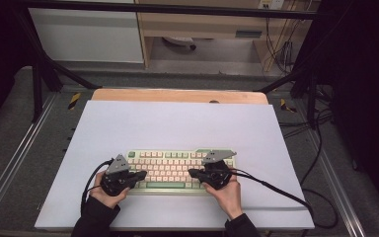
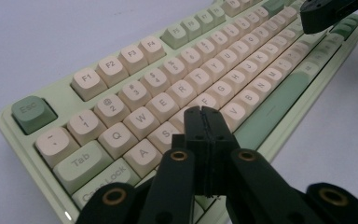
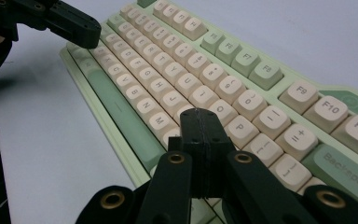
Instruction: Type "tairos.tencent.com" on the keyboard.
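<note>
Hovering over glossy cream-and-green keyboard (image 1: pixel 170 170): matte black left gripper (image 1: pixel 140 176) and right gripper (image 1: pixel 193 173), jaws together.

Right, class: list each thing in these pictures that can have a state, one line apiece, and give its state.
Keyboard: flat on the white sheet, keys up, square to the table edge.
Left tool: jaws shut, empty, tip over the home-row letters near D and F.
Right tool: jaws shut, empty, tip over the keys near L.
White sheet: spread flat on the table.

left claw (image 1: pixel 142 175) jaws pressed together, right claw (image 1: pixel 192 173) likewise, tips facing inward
</note>
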`<state>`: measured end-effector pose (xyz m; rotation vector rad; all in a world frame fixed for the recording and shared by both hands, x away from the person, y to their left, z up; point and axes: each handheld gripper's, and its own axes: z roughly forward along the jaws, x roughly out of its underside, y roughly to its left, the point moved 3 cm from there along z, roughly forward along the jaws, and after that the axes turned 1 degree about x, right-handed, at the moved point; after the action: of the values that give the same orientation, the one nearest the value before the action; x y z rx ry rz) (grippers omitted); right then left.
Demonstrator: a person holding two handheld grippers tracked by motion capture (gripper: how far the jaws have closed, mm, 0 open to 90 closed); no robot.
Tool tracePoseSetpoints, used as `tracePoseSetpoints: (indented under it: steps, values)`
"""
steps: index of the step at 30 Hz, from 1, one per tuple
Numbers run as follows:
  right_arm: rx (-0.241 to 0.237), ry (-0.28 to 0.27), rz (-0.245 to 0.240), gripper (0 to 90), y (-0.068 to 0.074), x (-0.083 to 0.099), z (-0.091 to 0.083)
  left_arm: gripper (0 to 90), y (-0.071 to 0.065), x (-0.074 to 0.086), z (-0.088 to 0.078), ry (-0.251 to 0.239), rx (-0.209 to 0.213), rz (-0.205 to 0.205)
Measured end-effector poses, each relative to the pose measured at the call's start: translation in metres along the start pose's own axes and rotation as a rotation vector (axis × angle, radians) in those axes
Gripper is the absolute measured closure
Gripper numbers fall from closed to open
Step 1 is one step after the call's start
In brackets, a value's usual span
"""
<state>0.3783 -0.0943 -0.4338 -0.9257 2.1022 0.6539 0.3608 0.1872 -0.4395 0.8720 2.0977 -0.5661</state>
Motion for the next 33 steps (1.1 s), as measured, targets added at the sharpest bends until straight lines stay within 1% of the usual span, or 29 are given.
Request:
tracePoseSetpoints:
  steps: [4, 13, 19, 23, 31, 33]
  values:
    - [0.004, 0.007, 0.003, 90.0, 0.003, -0.004, 0.006, 89.8, 0.002, 0.0, -0.003, -0.008, -0.003, -0.006]
    - [0.032, 0.01, 0.013, 90.0, -0.002, -0.01, 0.017, 89.8, 0.006, 0.002, -0.005, -0.013, -0.008, -0.014]
    - [0.036, 0.02, 0.028, 90.0, -0.003, -0.012, 0.027, 89.8, 0.006, 0.002, -0.005, -0.013, -0.006, -0.015]
    - [0.05, 0.035, 0.037, 90.0, -0.007, -0.012, 0.03, 89.8, 0.006, 0.003, -0.005, -0.01, -0.005, -0.016]
    - [0.05, 0.046, 0.045, 90.0, -0.011, -0.012, 0.035, 89.8, 0.007, 0.003, -0.005, -0.012, -0.006, -0.018]
    - [0.052, 0.047, 0.041, 90.0, -0.012, -0.011, 0.036, 89.8, 0.007, 0.003, -0.004, -0.01, -0.006, -0.016]
